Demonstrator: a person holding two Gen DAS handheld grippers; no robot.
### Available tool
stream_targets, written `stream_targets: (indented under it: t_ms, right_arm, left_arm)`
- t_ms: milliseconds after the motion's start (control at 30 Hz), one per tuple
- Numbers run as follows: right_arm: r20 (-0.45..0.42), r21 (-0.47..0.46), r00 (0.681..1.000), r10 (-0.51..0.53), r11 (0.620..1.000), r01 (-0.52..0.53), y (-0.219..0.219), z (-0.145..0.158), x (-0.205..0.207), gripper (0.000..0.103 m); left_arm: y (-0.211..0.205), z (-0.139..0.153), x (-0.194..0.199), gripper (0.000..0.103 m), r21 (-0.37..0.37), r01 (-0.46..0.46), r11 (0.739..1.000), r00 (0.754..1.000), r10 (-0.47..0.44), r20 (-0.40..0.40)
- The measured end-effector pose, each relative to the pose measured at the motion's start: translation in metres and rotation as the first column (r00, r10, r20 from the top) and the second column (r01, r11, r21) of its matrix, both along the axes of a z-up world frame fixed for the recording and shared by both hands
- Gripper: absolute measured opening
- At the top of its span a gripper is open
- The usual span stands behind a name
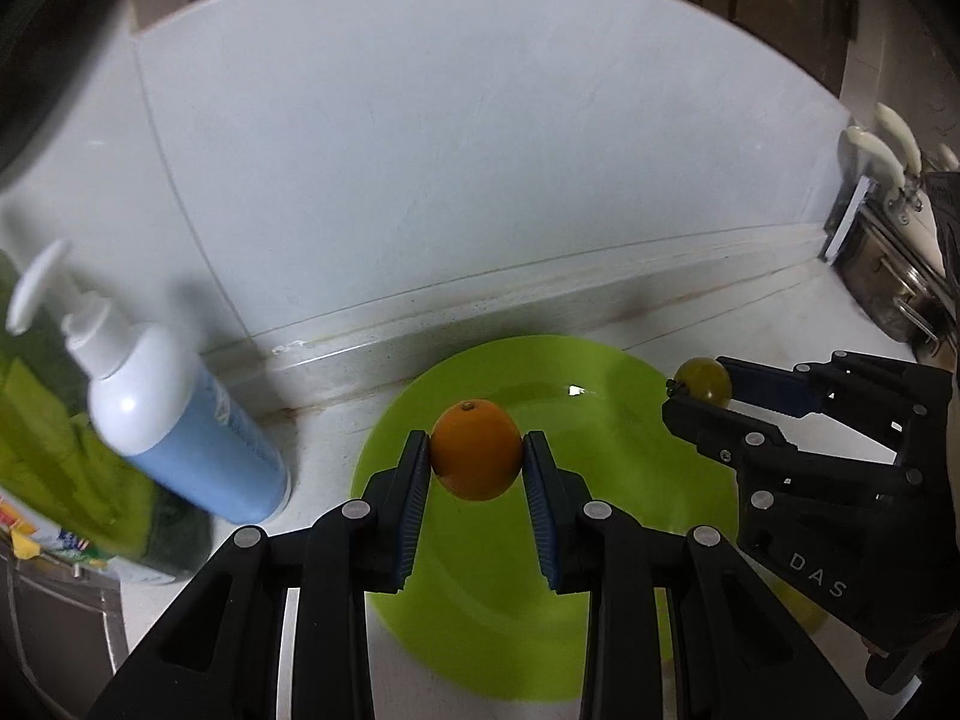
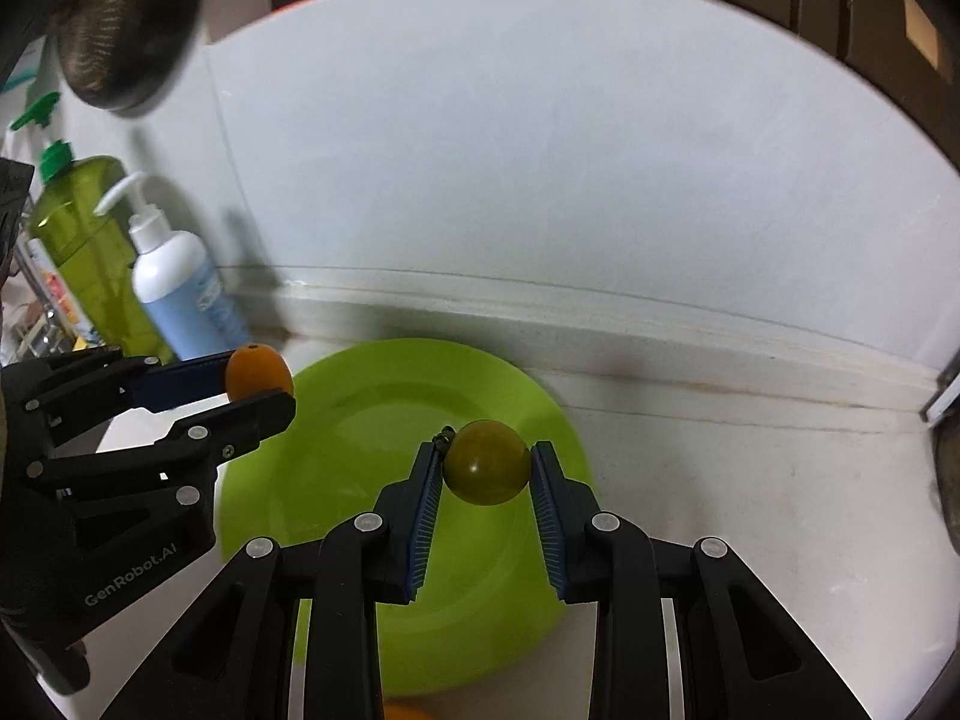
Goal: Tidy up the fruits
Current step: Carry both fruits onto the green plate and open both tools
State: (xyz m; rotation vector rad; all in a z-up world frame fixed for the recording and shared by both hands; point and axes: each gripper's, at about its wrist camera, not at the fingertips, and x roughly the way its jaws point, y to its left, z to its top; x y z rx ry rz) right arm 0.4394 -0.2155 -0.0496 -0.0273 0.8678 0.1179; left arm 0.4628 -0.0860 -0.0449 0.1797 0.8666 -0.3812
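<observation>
Clamped between the jaws of the left gripper [image 1: 477, 459]: a small orange fruit [image 1: 477, 450], poised over a lime-green plate [image 1: 630, 420] on the white bench [image 1: 750, 312]. Likewise pinched in the right gripper [image 2: 487, 462]: a round green fruit [image 2: 487, 462], above the same plate. Risk: round fruits rolling off the shallow plate if let go too high, or colliding, given how near both grippers sit. Both angled steeply downward, side by side.

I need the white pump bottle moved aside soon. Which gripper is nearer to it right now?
Left. The left gripper, shut on the orange fruit, is just beside the white pump bottle. The right gripper, holding the green fruit, is across the green plate.
</observation>
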Motion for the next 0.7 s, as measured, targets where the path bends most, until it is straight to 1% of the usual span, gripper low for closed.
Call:
stream_targets:
  t_ms: [100,300,500,700]
  right_arm:
    - [-0.031,0.015,1.000,-0.002,1.000,0.002,-0.004,-0.008,0.014,0.031]
    - [-0.069,0.008,0.998,0.005,1.000,-0.004,-0.003,-0.020,0.029,0.031]
    - [-0.100,0.006,0.995,0.013,1.000,-0.012,-0.008,-0.030,0.038,0.031]
    - [-0.126,0.005,0.992,0.014,1.000,-0.013,-0.008,-0.039,0.048,0.031]
  left_arm:
    - [0.001,-0.008,0.012,0.031,0.002,0.002,1.000,1.000,-0.002,-0.023]
    - [-0.003,-0.023,0.031,0.031,0.006,0.006,1.000,0.997,-0.006,-0.076]
    - [-0.009,-0.034,0.039,0.031,0.007,0.004,1.000,0.994,-0.004,-0.111]
    - [-0.014,-0.040,0.043,0.031,0.012,0.010,1.000,0.992,-0.009,-0.128]
